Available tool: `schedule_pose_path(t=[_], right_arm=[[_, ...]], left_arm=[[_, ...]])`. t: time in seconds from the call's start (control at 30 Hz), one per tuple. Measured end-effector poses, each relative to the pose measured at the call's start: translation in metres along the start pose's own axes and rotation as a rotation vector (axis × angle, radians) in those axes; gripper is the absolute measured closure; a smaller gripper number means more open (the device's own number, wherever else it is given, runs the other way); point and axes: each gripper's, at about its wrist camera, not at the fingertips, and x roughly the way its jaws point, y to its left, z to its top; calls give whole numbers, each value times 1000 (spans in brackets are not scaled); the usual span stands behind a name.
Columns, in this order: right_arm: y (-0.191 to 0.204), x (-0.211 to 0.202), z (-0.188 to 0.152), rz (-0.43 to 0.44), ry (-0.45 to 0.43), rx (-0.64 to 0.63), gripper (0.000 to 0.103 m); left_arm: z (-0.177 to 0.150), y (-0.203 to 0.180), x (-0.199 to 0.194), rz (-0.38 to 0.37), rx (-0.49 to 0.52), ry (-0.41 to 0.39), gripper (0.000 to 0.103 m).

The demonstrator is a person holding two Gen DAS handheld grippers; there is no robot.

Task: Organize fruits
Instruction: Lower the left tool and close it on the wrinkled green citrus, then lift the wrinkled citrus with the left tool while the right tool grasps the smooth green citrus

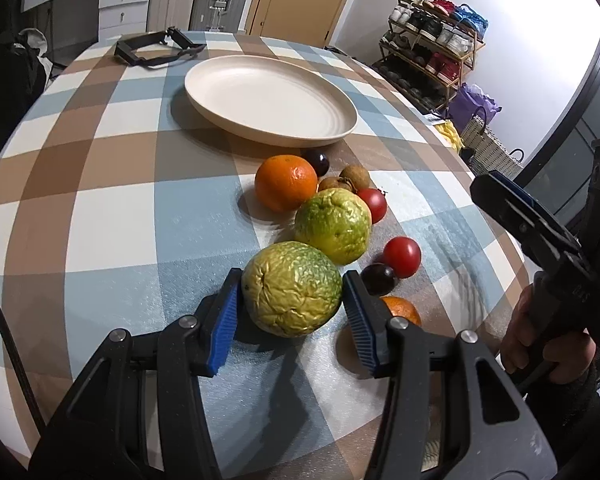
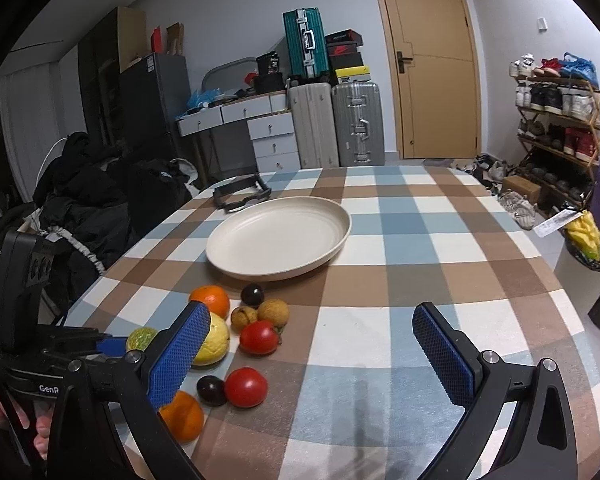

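Pick-up step: the left gripper (image 1: 292, 300) was clamped on a wrinkled green-yellow fruit (image 1: 292, 289) resting on the checked tablecloth (image 1: 100, 208); the right gripper (image 2: 312, 344) stood wide, empty. Next, presumably, lifting toward the empty plate (image 1: 270, 98).

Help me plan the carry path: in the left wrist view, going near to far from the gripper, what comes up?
Left gripper, wrinkled green fruit between its fingers → second green fruit → orange → cream plate → black strap.

Guava (image 1: 292, 288) lower centre: wrinkled, rough, matt skin. Tomato (image 1: 402, 257) glossy, smooth. Plate (image 1: 270, 98) top centre matt, ridged. Cloth (image 1: 100, 208) textured checked fabric. Pads (image 1: 225, 322) ribbed blue rubber.
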Motion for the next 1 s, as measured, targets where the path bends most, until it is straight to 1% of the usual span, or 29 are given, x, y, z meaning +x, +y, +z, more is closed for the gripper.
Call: schedule_pose_path(t=[0.4, 0.57, 0.67, 0.77, 1.0], right_arm=[[8, 2, -1, 13, 21, -4, 0], [16, 5, -1, 40, 43, -12, 0], [25, 8, -2, 60, 63, -28, 0], [37, 13, -2, 79, 88, -57, 0], [69, 35, -5, 65, 160, -151, 0]], left_arm=[[-5, 14, -15, 26, -9, -56, 56], [-6, 26, -23, 24, -37, -75, 56], [-5, 35, -29, 27, -50, -91, 56], [-5, 42, -35, 54, -48, -113, 56], [-9, 63, -48, 79, -75, -140, 56]])
